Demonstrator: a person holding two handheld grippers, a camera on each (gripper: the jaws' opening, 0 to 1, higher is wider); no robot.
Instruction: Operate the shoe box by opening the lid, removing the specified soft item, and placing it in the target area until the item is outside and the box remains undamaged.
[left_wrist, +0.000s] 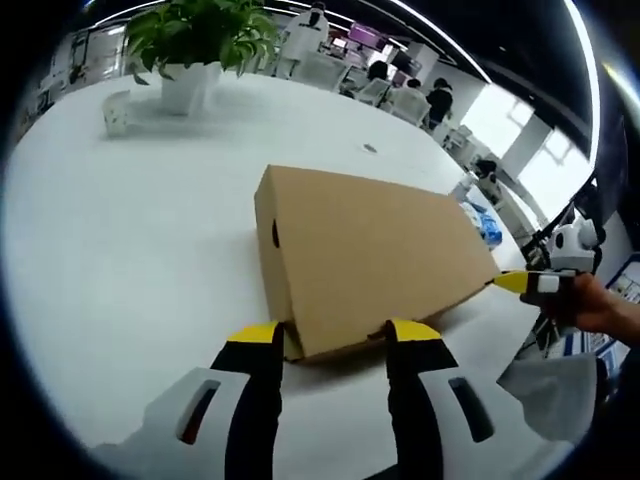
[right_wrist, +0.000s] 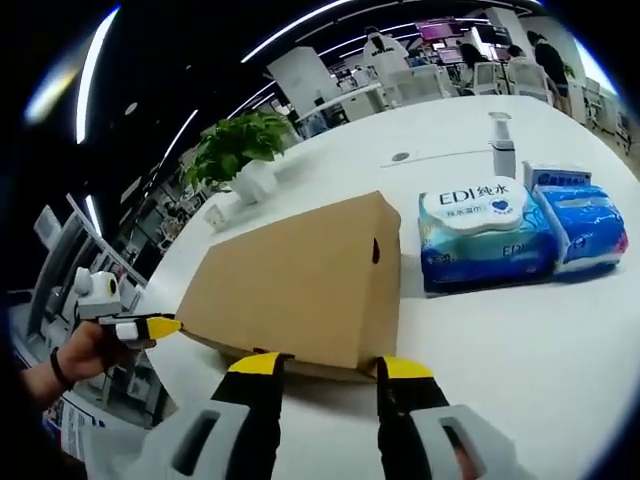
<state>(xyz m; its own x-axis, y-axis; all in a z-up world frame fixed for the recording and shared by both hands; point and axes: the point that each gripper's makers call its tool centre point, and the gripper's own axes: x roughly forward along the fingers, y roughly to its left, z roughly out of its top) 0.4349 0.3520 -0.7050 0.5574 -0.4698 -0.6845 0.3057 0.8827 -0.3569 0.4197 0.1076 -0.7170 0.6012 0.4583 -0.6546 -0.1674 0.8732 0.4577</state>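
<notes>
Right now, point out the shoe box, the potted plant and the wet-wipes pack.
shoe box (left_wrist: 370, 255), left gripper view, middle of the closed lid.
potted plant (right_wrist: 243, 147), right gripper view, on the leaves.
wet-wipes pack (right_wrist: 478, 205), right gripper view, on the white top label.

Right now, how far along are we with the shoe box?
Nothing looks done: the shoe box sits closed on the white table, and no item is out. In hand: the left gripper and the right gripper, both open, sit at opposite ends of the lid edge. Left: lifting the lid, taking the soft item out and placing it.
</notes>
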